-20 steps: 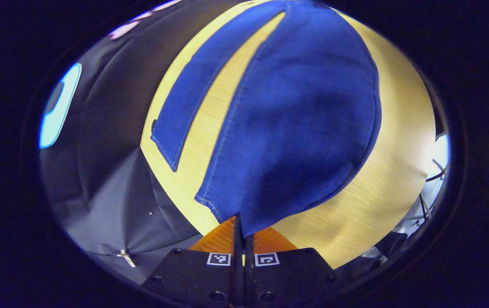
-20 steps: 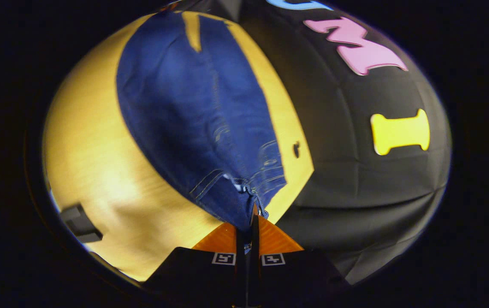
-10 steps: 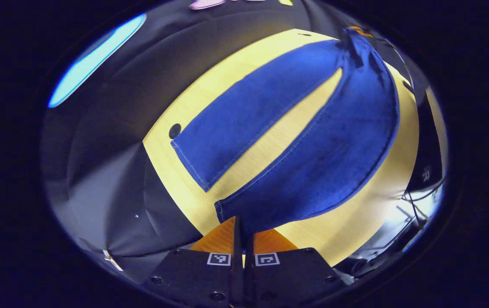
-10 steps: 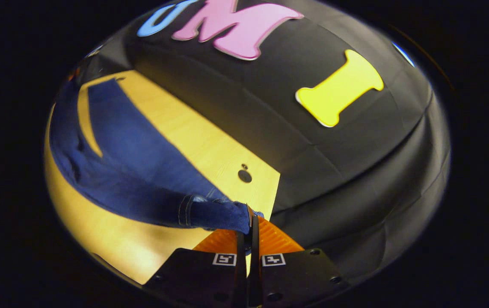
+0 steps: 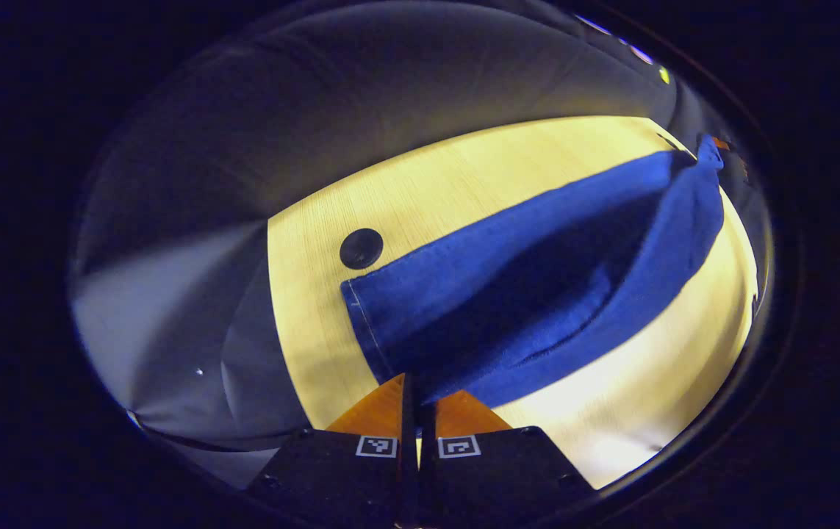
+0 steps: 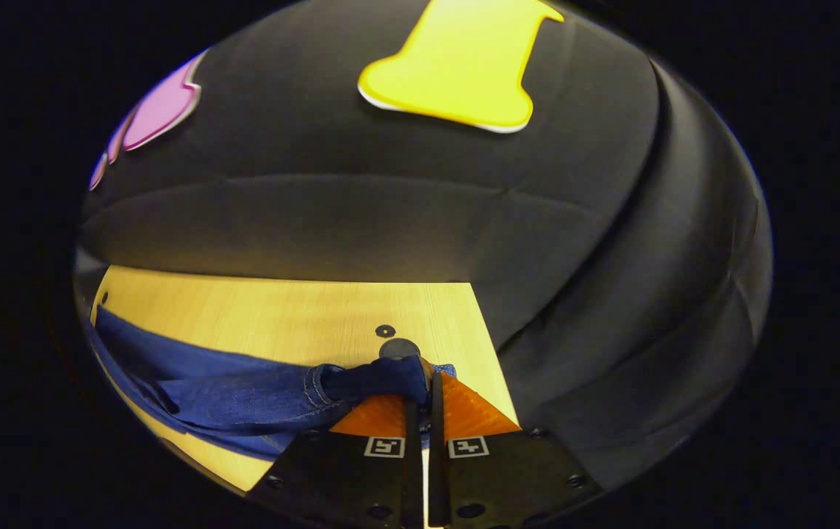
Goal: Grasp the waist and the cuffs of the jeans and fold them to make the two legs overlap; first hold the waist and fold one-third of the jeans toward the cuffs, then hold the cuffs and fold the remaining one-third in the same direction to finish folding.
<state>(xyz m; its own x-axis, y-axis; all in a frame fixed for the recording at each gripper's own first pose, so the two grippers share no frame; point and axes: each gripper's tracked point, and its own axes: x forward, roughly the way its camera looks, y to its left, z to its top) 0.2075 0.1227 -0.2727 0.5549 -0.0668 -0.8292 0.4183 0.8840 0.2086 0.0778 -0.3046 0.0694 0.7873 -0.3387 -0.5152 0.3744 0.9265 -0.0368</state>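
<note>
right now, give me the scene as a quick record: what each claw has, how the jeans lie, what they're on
left claw: shut on the jeans at a cuff
right claw: shut on the jeans at the waist end
jeans: blue, near leg held up and coming over the far leg, which lies flat
table: light wood, with a dark round hole near the far cuff
backdrop: black cloth wall behind the table

A staged recording booth, not a home: draped black cloth wall (image 6: 390,206) closes tight behind a bare light wooden surface (image 5: 464,184) with round holes (image 5: 361,247).
</note>
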